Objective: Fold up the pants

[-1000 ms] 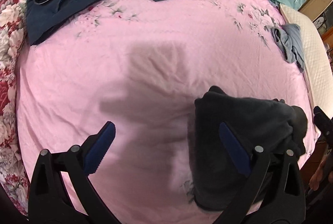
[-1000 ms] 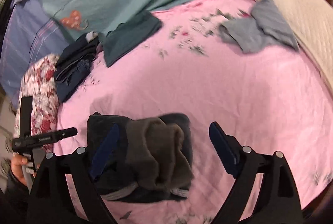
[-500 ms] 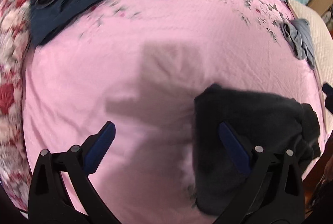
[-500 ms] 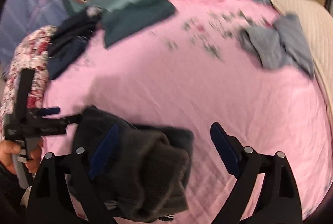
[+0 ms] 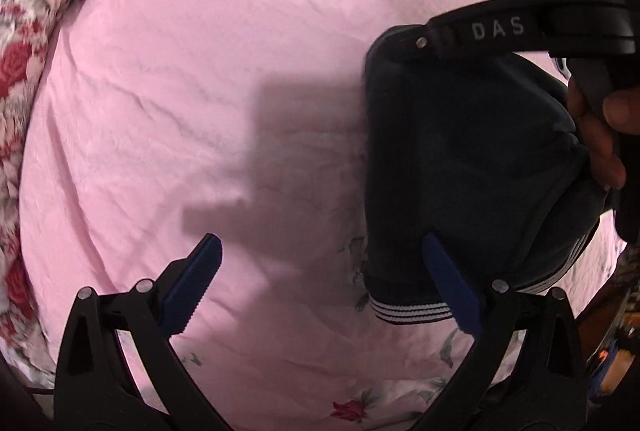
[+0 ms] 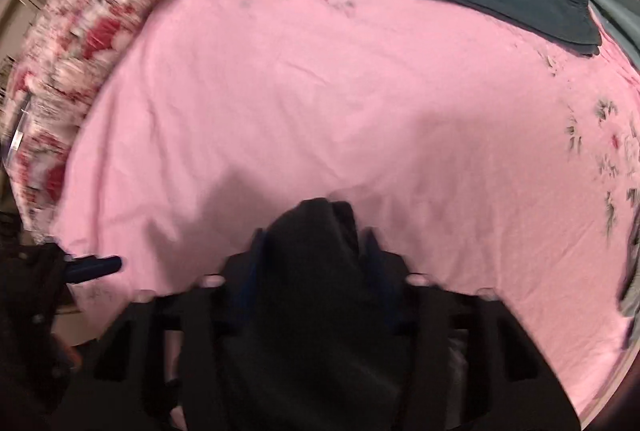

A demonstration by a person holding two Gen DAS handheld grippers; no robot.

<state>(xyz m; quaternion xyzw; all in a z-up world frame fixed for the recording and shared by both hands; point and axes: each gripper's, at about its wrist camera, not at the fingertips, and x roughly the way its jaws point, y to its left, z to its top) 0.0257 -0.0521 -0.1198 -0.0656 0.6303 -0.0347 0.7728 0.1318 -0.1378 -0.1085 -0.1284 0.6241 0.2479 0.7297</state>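
I saw the dark, soft knit pants with white-striped cuffs [image 5: 460, 167] lying bundled on the pink floral bedsheet [image 5: 200, 91], near its front edge. My right hand-held gripper [image 6: 316, 251] was closing, a thick fold of that cloth bunched between its jaws; my left hand-held gripper [image 5: 320, 287] stood wide and empty, one finger over the striped hem. I judged the fabric limp, light and bulky, best taken at the cuffs or waistband.
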